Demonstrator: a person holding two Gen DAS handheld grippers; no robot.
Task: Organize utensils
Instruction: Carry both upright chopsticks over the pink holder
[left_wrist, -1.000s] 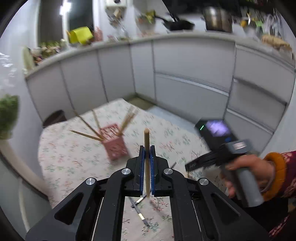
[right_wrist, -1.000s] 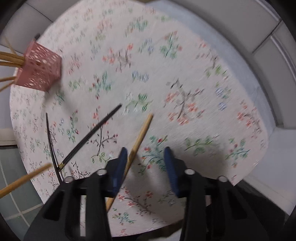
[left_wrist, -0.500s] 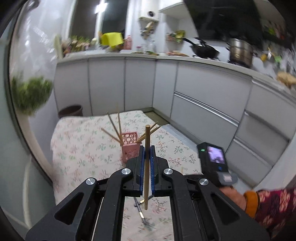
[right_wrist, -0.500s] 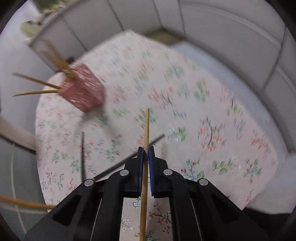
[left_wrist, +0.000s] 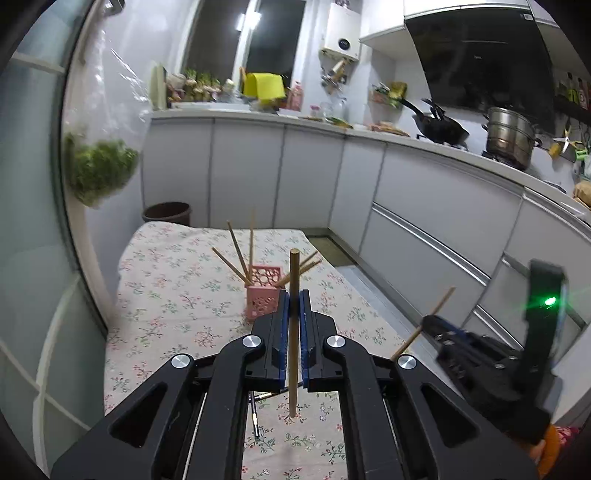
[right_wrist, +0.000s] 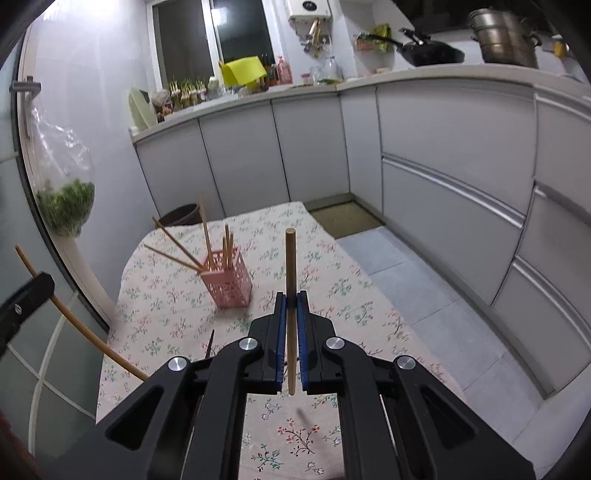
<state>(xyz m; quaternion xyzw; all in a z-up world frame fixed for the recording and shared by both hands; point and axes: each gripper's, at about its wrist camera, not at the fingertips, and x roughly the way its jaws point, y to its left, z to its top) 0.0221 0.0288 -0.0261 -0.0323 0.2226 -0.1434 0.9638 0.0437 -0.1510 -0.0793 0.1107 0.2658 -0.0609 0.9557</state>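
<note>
A pink perforated holder (left_wrist: 263, 291) (right_wrist: 228, 282) stands on the floral tablecloth with several wooden chopsticks fanned out of it. My left gripper (left_wrist: 294, 300) is shut on an upright wooden chopstick (left_wrist: 294, 369), just in front of the holder in the left wrist view. My right gripper (right_wrist: 291, 298) is shut on another upright wooden chopstick (right_wrist: 290, 266), held above the table to the right of the holder. In the left wrist view the right gripper (left_wrist: 436, 325) shows at the right with its chopstick (left_wrist: 439, 302) slanting. Dark chopsticks (left_wrist: 255, 417) (right_wrist: 209, 343) lie on the cloth.
The small table (right_wrist: 177, 325) sits in a kitchen corner, with grey cabinets (right_wrist: 443, 155) behind and to the right. A bag of greens (right_wrist: 66, 206) hangs on the wall at the left. A dark bin (left_wrist: 167, 213) stands beyond the table's far edge.
My right gripper closed on a wooden chopstick lying on the cloth and lifted it upright, well above the table. My left gripper rose a little and rolled level, still holding its chopstick.
</note>
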